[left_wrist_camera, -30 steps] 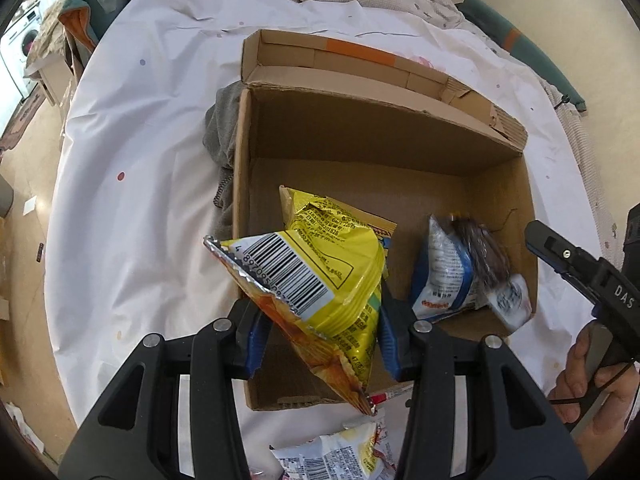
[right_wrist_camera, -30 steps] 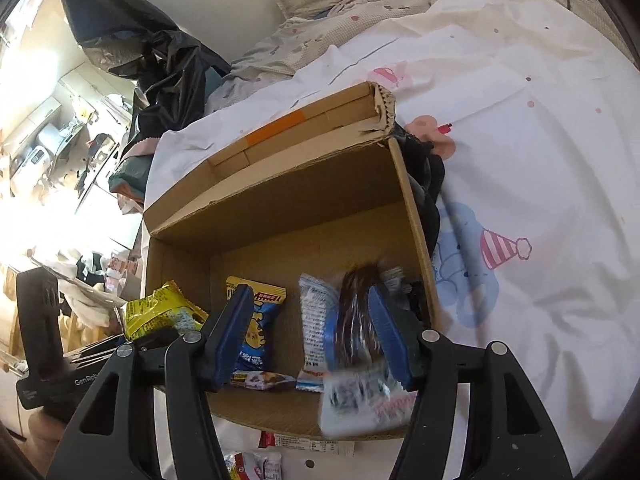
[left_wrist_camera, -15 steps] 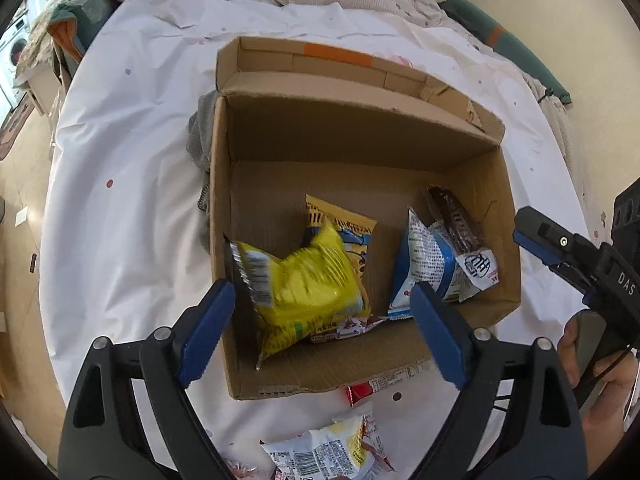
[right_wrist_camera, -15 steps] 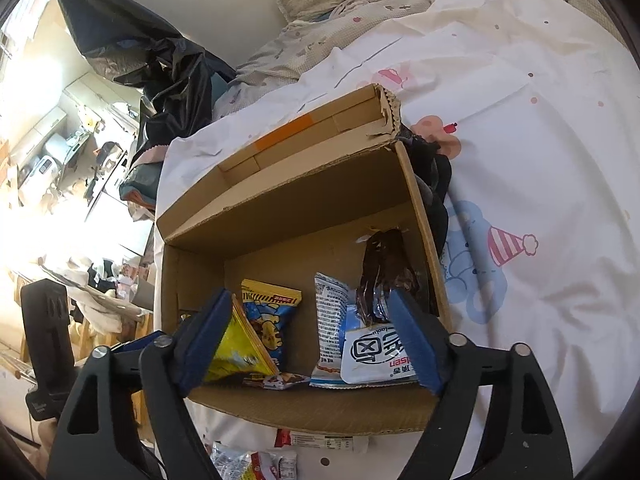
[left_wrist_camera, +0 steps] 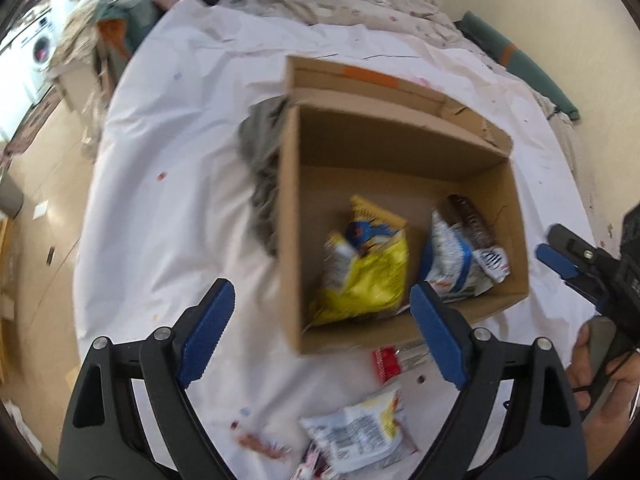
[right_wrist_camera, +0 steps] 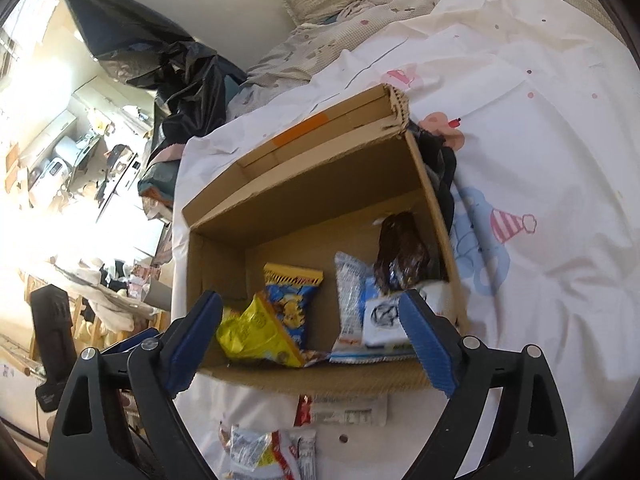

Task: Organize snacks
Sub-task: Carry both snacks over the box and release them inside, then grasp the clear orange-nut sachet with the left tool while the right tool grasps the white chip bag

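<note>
Left wrist view: your left gripper (left_wrist_camera: 320,320) is spread wide, holding nothing, hanging above the near edge of the open brown cardboard box (left_wrist_camera: 292,240) on the white bed sheet (left_wrist_camera: 168,200). The crumpled yellow snack bag (left_wrist_camera: 368,280) lies loose inside, leaning on a blue-and-yellow packet (left_wrist_camera: 372,224). A white-and-yellow packet (left_wrist_camera: 360,436) waits on the sheet, likely next.

Right wrist view: your right gripper (right_wrist_camera: 312,344) is also wide open and empty, in front of the box (right_wrist_camera: 320,376). The white-and-blue packets (right_wrist_camera: 356,304) and dark brown wrapper (right_wrist_camera: 400,252) sit against the right wall, probably dropped there. A red-ended stick packet (right_wrist_camera: 340,410) lies outside.
</note>
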Motion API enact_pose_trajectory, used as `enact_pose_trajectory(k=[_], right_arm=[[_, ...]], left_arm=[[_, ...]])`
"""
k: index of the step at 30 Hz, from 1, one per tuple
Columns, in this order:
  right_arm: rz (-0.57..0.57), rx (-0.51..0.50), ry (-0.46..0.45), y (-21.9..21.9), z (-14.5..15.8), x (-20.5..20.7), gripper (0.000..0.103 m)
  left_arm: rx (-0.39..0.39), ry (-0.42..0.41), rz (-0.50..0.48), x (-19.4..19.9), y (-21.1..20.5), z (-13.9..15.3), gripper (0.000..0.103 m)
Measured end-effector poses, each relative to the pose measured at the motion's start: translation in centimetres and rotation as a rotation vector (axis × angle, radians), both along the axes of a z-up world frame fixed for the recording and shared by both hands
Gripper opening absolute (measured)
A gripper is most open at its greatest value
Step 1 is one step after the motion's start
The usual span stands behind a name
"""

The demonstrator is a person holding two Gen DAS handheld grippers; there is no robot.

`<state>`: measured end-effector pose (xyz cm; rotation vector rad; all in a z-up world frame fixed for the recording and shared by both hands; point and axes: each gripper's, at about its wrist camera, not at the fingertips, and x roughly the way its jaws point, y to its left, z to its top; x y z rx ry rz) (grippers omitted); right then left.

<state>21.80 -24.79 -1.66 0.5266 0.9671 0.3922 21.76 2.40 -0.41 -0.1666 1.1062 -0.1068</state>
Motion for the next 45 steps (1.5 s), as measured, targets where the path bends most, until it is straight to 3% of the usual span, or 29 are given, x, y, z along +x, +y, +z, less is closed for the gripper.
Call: enact_pose_trajectory(k=[9, 10, 12, 16, 22, 24, 27, 28, 29, 31, 34, 39, 43, 44, 45], right_arm=[[0.055, -0.054, -0.024, 1.7, 0.5, -3.5, 0.092], [0.056, -0.049, -0.017, 1.7, 0.4, -3.9, 0.092], [0.06, -0.043, 0.001, 1.9, 0.1, -4.4, 0.092], [0.067, -0.014, 0.029, 2.1, -0.7, -6.0, 0.092], [0.076, 0.004, 0.067, 2.8, -1.6, -7.5, 0.092], [0.083, 0.005, 0.074, 3.0, -1.8, -7.7, 0.092], [0.103, -0.002, 0.085, 3.7, -2.1, -7.9, 0.092], [0.116, -0.011, 0.086, 4.2, -2.2, -7.9, 0.092], [0.125, -0.018, 0.086, 4.5, -2.2, -7.9, 0.092], [0.152, -0.03, 0.091, 5.2, -2.5, -8.0, 0.092], [0.197, -0.029, 0.119, 6.3, -3.2, -8.0, 0.092], [0.258, -0.06, 0.148, 8.0, -4.3, -8.5, 0.092], [0.279, -0.08, 0.149, 8.9, -4.5, -8.8, 0.092], [0.281, -0.08, 0.15, 8.9, -4.6, -8.8, 0.092], [0.282, -0.079, 0.15, 9.0, -4.6, -8.9, 0.092]], left_arm=[[-0.015, 0.159, 0.23, -5.2, 5.8, -3.1, 0.086], [-0.036, 0.192, 0.249, -6.0, 6.1, -3.9, 0.083], [-0.091, 0.242, 0.262, -7.2, 6.4, -5.0, 0.06], [-0.165, 0.316, 0.298, -9.0, 6.4, -7.3, 0.059], [-0.148, 0.367, 0.35, -9.7, 5.7, -9.7, 0.048], [-0.146, 0.398, 0.341, -9.2, 5.4, -10.6, 0.032], [-0.156, 0.446, 0.33, -9.2, 4.9, -11.9, 0.029], [-0.155, 0.454, 0.326, -9.2, 4.8, -12.1, 0.023], [-0.153, 0.462, 0.312, -9.1, 4.6, -12.3, 0.007], [-0.143, 0.46, 0.279, -9.0, 4.2, -12.1, 0.004], [-0.107, 0.431, 0.261, -9.0, 3.9, -11.4, 0.003], [-0.131, 0.436, 0.288, -9.3, 4.6, -11.4, 0.003], [-0.23, 0.468, 0.341, -9.6, 5.9, -12.0, 0.006], [-0.249, 0.478, 0.344, -9.5, 5.9, -12.1, 0.016], [-0.245, 0.478, 0.353, -9.5, 5.9, -12.1, 0.033]])
